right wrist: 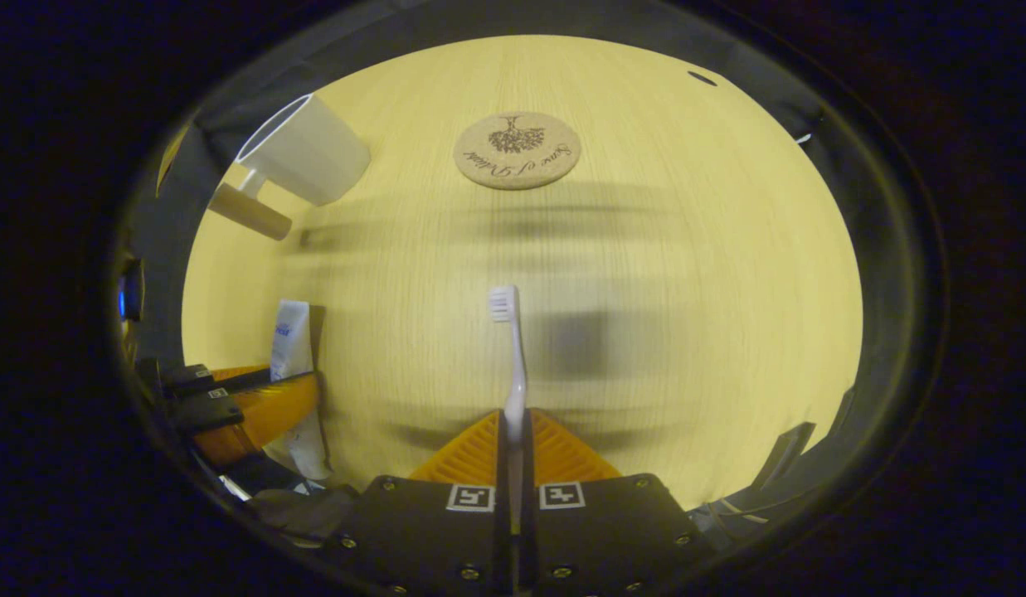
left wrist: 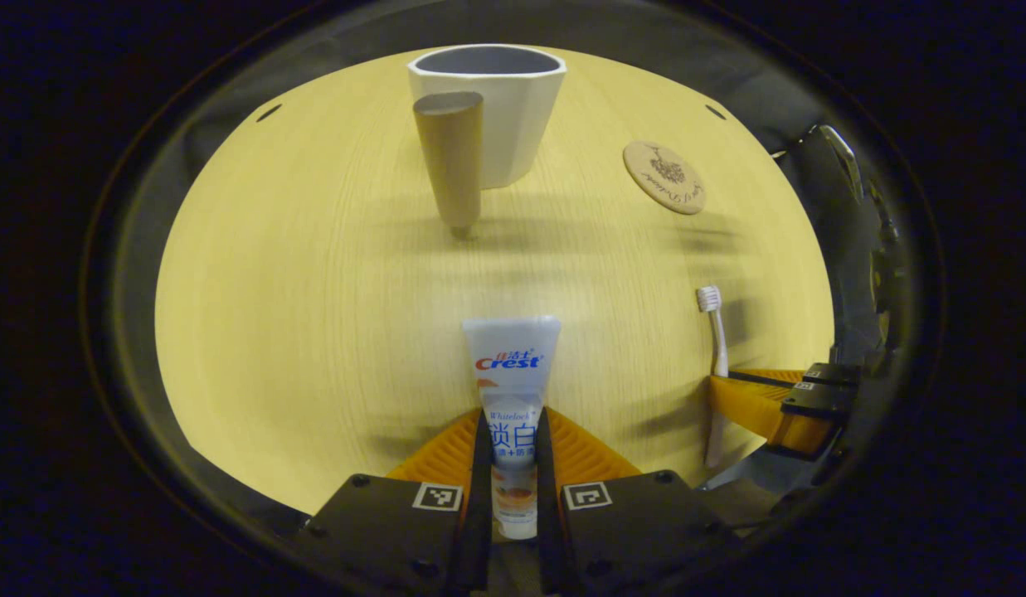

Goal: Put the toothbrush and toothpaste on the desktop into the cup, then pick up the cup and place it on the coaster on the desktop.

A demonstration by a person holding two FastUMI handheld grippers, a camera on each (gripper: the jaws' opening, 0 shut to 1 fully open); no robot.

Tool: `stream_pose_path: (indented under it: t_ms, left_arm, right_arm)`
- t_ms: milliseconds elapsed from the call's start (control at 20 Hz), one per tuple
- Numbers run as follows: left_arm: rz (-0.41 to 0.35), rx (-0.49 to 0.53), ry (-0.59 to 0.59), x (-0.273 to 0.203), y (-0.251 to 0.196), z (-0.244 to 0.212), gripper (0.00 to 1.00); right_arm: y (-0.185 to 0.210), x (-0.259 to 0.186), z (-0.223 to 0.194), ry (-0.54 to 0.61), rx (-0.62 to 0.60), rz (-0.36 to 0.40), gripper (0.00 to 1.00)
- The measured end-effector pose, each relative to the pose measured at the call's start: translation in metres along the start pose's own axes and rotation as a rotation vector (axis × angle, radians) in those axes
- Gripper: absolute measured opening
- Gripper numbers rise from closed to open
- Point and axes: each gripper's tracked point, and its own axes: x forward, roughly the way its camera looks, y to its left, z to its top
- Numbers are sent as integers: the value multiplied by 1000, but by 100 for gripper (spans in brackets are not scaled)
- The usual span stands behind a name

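While clamped by left gripper [left wrist: 513, 431] | toothpaste [left wrist: 513, 373] reads "Crest"

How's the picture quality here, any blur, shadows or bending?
Left gripper view: warm dim light, streaky shadows on the desktop, toothpaste sharp, cup bulged by fisheye. Right gripper view: soft smeared shadow beside the toothbrush; coaster reasonably crisp.

Pale wood-grain counter [left wrist: 313, 315], warm yellowish light, soft blurry shadows across it; dark booth wall [left wrist: 645, 50] behind the far edge.
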Motion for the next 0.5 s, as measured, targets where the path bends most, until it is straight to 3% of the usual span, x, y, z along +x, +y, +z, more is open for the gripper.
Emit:
stream_pose_path:
  t_ms: [50,200,500]
  left_arm:
    - [-9,1,0,1,0,-5,24]
    - [-29,-26,-24,-1,1,-4,23]
    - [-56,-57,-97,-10,2,0,24]
  right_arm:
    - [0,0,0,-5,-6,4,5]
    - [2,0,0,-32,-11,25,5]
    - [21,-15,8,-137,-13,140,5]
